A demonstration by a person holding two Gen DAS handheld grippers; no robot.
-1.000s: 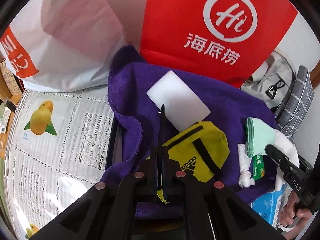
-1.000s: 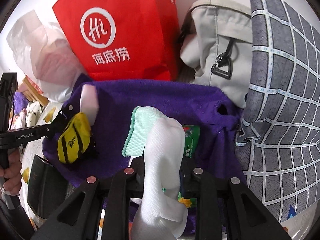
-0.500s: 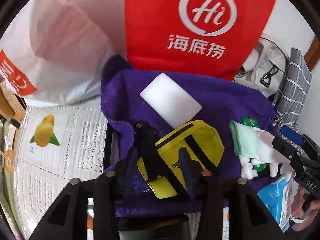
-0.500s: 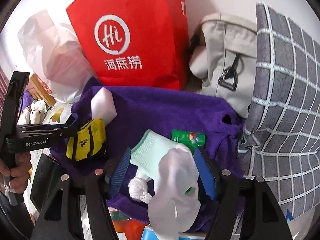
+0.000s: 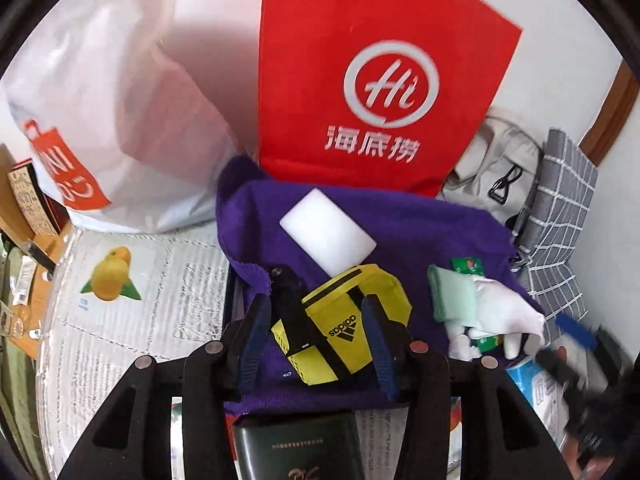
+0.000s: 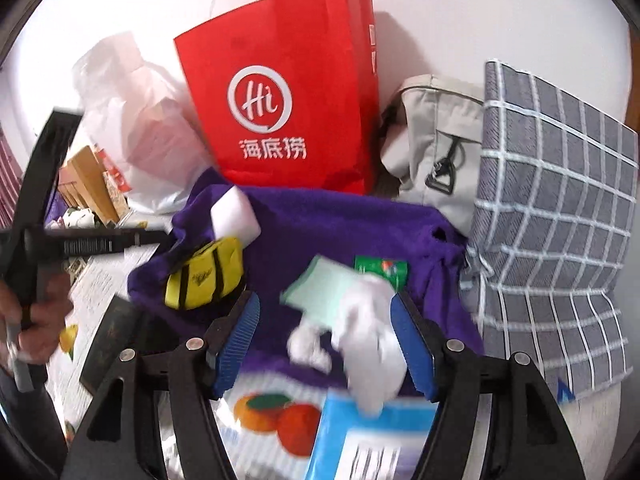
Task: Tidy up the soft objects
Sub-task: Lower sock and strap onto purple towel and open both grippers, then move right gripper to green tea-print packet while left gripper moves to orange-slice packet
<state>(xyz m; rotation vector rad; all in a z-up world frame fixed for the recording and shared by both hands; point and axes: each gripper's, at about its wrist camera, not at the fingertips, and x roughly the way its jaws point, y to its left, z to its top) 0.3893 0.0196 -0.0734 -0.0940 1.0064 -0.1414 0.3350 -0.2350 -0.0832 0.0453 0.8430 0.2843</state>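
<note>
**Both grippers spread above the purple towel**

The yellow Adidas pouch (image 5: 340,322) lies on the purple towel (image 5: 404,232), near its 7 o'clock corner. Its long axis runs from 7 to 1 o'clock in the left wrist view. At its 12 o'clock a white sponge block (image 5: 328,234) touches it. The left gripper (image 5: 316,344) is spread about halfway; the pouch is between the blue pads, and they do not press it.

The white sock (image 6: 368,336) with the mint green cloth (image 6: 320,294) (a little blurred) lies at the towel's 5 o'clock side. The right gripper (image 6: 324,344) is spread wide around them, without grip. A red paper bag (image 6: 288,92) stands at 12 o'clock.
</note>
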